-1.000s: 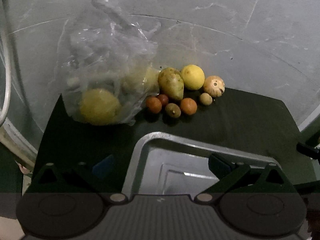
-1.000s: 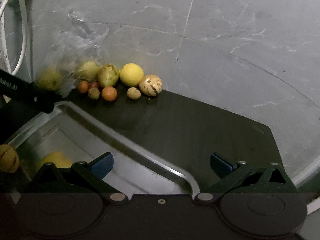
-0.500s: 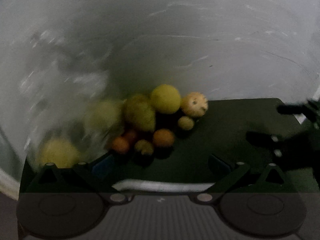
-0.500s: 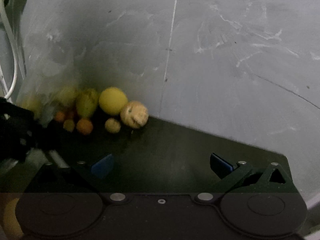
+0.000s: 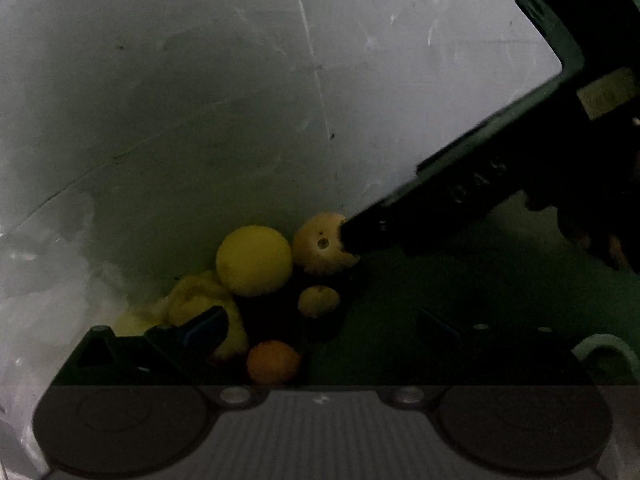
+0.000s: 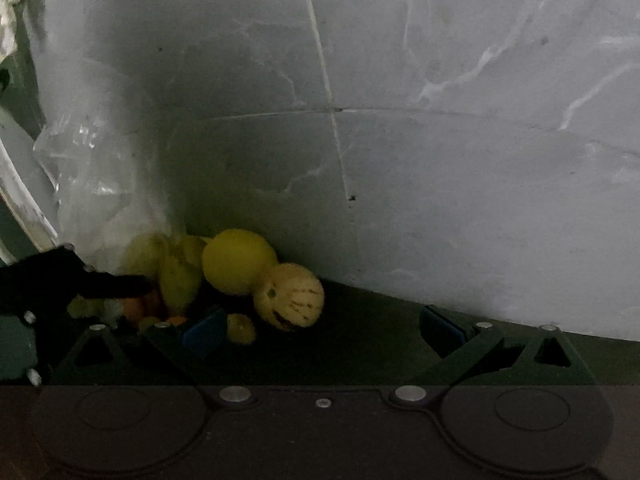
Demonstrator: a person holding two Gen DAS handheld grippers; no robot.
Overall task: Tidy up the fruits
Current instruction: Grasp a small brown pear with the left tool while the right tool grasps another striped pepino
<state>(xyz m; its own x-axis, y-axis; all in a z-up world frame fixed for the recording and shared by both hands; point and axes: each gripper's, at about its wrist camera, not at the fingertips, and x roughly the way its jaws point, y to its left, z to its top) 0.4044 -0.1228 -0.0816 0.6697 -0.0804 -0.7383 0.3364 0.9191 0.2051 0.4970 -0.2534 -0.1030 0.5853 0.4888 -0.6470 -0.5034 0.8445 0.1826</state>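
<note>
Item one, far left: a clear plastic bag [image 6: 100,184] slumped against the grey wall [image 6: 440,160], some pale fruit apparently inside; beside it my left gripper [image 5: 320,320], jaws spread wide and empty, hangs low over the pile, I judge to take a small piece. Item two, centre: the loose fruits on the dark mat [image 5: 400,300] at the wall's foot: a green pear-shaped fruit [image 6: 180,280], a yellow round fruit [image 5: 254,260], a small orange fruit [image 5: 273,362], a small tan fruit [image 5: 319,300]. Item three, right: a striped cream fruit [image 6: 290,298] just ahead of my right gripper [image 6: 320,328], likewise wide and empty, its tip reaching that fruit in the left view.
</note>
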